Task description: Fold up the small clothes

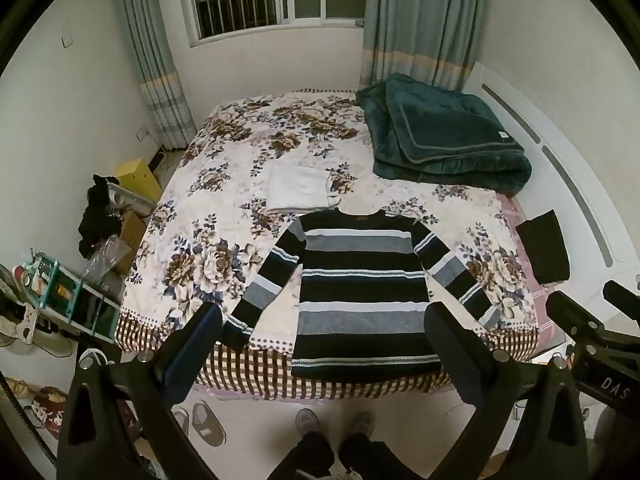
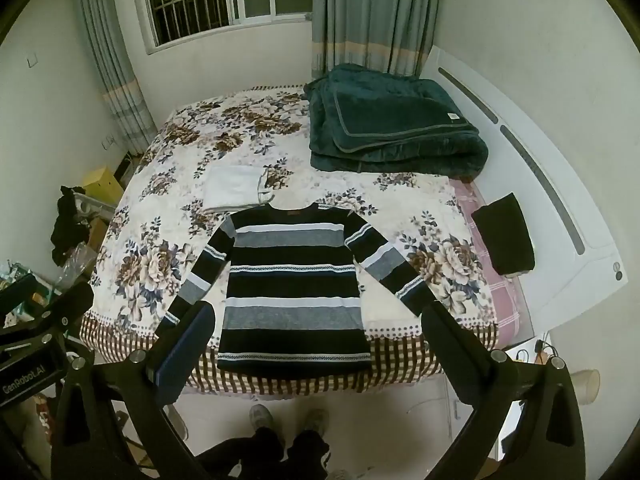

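We're holding both grippers high over the foot of the bed (image 1: 168,236), nothing grasped. Left gripper (image 1: 324,332): fingers wide apart, empty. Right gripper (image 2: 318,332): same, fingers spread, empty.

The sweater (image 1: 360,284) lies flat on the bed, face up, sleeves splayed out and down. Collar points away from us, hem at the near bed edge, so its long axis runs straight away from the fingers. It's centred ahead of and below both grippers, not touching either.

Left sleeve (image 1: 264,280) lies toward the left gripper's side, right sleeve (image 2: 386,264) toward the right gripper's. Each arm is nearer its own sleeve, so likely first move: each gripper drops to its cuff and folds inward across the body.

A folded white piece (image 1: 300,190) sits just beyond the collar, near but apparently not overlapping. Green blanket (image 1: 444,136) and a folded black item (image 1: 544,248) sit well apart, to the right.

Judgement: folding of this piece not yet started.
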{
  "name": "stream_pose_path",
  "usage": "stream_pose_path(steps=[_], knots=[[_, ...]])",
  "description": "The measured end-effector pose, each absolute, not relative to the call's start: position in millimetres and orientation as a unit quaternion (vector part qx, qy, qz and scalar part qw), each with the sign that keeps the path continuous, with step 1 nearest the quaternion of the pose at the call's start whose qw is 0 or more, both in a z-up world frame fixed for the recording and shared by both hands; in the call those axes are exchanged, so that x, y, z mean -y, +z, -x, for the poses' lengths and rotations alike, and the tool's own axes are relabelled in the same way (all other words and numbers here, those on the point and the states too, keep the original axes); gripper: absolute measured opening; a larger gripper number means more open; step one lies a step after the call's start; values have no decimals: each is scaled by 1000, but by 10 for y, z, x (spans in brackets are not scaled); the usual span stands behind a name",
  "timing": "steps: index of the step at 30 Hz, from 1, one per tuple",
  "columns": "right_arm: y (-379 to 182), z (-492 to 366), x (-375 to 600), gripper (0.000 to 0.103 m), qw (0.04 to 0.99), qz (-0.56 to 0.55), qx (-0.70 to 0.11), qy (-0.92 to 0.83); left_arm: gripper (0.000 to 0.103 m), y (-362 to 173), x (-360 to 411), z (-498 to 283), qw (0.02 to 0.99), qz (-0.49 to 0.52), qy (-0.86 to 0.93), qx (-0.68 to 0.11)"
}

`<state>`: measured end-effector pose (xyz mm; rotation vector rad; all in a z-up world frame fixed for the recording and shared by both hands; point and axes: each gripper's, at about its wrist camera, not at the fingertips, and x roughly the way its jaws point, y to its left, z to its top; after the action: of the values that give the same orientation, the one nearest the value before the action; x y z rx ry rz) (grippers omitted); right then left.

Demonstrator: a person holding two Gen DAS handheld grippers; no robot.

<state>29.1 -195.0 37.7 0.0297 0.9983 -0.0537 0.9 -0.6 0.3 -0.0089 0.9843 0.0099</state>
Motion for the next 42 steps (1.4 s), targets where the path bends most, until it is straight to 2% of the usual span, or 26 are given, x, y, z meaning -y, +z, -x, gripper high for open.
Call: stream_pose_path(steps=[42], knots=[[444,-359,2044,103,881,-12,-473,-26,103,147,120,-120,885,6,2,-465]])
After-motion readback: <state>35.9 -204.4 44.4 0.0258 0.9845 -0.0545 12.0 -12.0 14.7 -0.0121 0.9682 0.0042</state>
